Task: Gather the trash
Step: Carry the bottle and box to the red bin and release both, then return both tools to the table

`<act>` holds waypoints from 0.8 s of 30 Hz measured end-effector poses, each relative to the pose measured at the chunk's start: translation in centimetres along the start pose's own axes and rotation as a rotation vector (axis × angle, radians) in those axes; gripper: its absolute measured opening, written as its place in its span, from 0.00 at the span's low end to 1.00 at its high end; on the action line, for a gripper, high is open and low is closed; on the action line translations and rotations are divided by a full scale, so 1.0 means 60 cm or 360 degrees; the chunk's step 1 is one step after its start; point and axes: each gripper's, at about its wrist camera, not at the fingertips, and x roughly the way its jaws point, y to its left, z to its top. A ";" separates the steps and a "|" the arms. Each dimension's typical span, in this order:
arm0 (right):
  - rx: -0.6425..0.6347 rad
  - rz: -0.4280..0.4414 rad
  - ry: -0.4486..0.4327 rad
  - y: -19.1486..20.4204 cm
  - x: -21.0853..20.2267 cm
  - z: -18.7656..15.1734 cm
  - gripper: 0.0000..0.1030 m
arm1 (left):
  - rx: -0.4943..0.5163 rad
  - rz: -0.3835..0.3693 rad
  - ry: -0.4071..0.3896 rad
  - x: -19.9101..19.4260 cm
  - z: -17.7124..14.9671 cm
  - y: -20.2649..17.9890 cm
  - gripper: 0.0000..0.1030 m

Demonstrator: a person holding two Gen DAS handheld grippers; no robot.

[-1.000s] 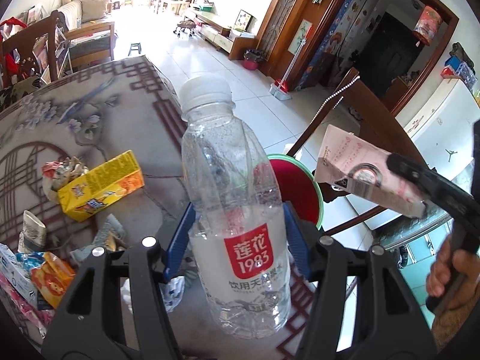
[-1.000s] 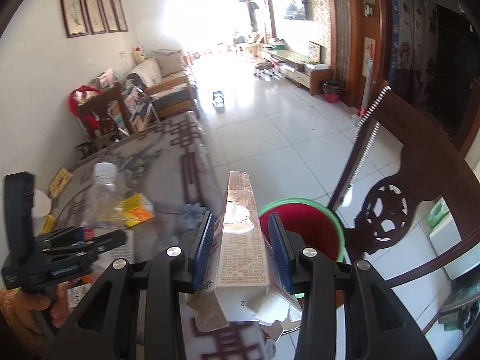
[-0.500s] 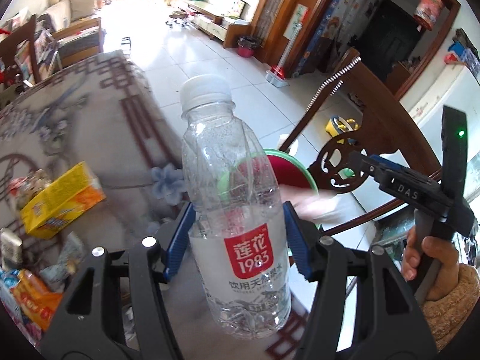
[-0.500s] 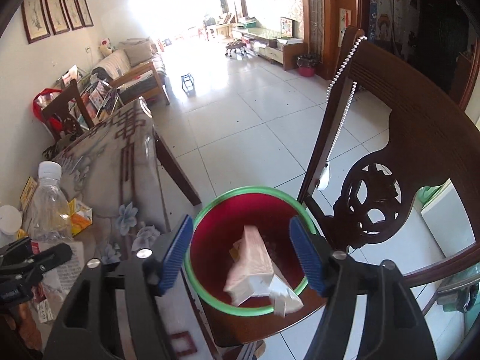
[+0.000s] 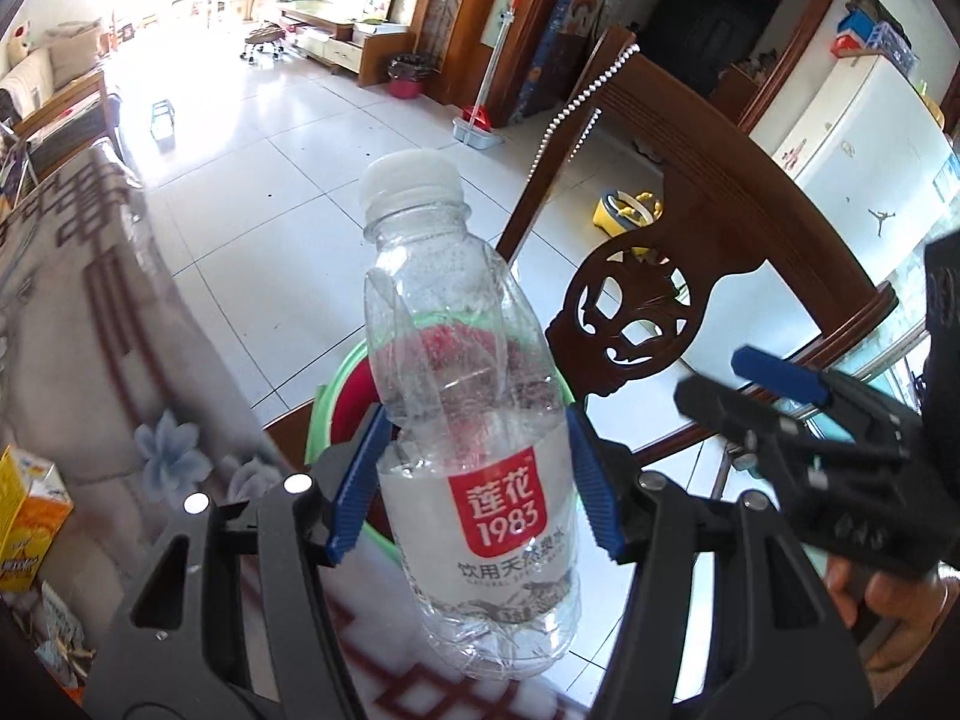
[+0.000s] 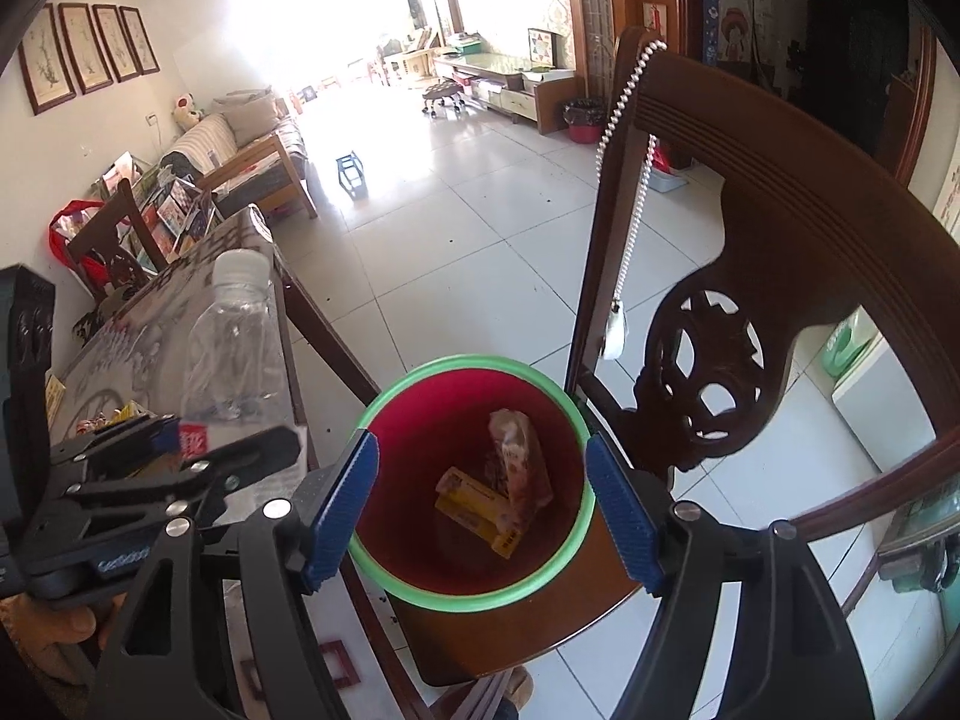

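- Plastic bottle (image 5: pixel 474 450): clear, white-capped, red label with white lettering, apparently empty. It stands upright in the left gripper (image 5: pixel 474 480), whose blue pads press its lower body from both sides. In the right wrist view the same bottle (image 6: pixel 231 348) is held in the air above the table's edge nearest the bin.
- Bin (image 6: pixel 540 384): red inside with a green rim, seated on the wooden chair (image 6: pixel 780 276) just beside the table. Seen from the left wrist, its rim (image 5: pixel 327 414) shows directly behind the bottle.
- Bin contents: a pinkish carton (image 6: pixel 519 456) leaning against the wall and a yellow packet (image 6: pixel 480 507) on the bottom, touching each other.
- Right gripper (image 6: pixel 480 510): jaws spread wide, holding nothing, positioned over the bin mouth with one blue pad at each side of the rim. In the left wrist view it (image 5: pixel 780 384) appears at the right, gripped by a hand (image 5: pixel 894 606).
- Table (image 5: pixel 90 312): covered with a patterned cloth; an orange-yellow box (image 5: pixel 27 522) and further wrappers (image 5: pixel 60 630) lie towards its left edge.
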 end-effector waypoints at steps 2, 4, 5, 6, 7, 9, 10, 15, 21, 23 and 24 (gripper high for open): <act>0.0010 0.0000 0.0011 -0.003 0.000 -0.004 0.68 | 0.0010 0.0000 0.0005 0.009 0.005 -0.005 0.56; 0.0001 -0.0009 0.0024 -0.004 -0.001 -0.007 0.68 | 0.0009 0.0021 -0.0001 0.014 0.008 -0.006 0.70; -0.0007 -0.0014 0.0025 -0.003 -0.002 -0.007 0.68 | -0.0001 0.0027 -0.0025 0.011 0.011 -0.006 0.76; -0.0013 -0.0017 0.0024 -0.001 -0.003 -0.008 0.68 | -0.0013 0.0021 -0.0053 0.004 0.011 -0.004 0.76; -0.0022 -0.0018 0.0020 0.002 -0.006 -0.008 0.68 | -0.0018 0.0017 -0.0070 -0.003 0.010 -0.003 0.76; -0.0031 -0.0015 0.0018 0.009 -0.009 -0.008 0.68 | -0.0017 0.0036 -0.0106 -0.024 0.005 0.003 0.78; -0.0035 -0.0006 0.0021 0.015 -0.009 -0.008 0.68 | -0.0016 0.0050 -0.0126 -0.038 0.001 0.008 0.78; -0.0115 0.0057 0.0024 0.067 -0.014 -0.010 0.68 | -0.0112 0.0163 -0.0235 -0.127 -0.033 0.061 0.80; -0.0231 0.0153 0.0001 0.155 -0.033 -0.022 0.70 | -0.0375 0.0300 -0.0320 -0.243 -0.112 0.155 0.80; -0.0249 0.0158 -0.0014 0.177 -0.042 -0.025 0.70 | -0.0428 0.0361 -0.0358 -0.282 -0.143 0.181 0.80; -0.0249 0.0155 -0.0026 0.186 -0.049 -0.026 0.70 | -0.0446 0.0384 -0.0372 -0.298 -0.157 0.193 0.80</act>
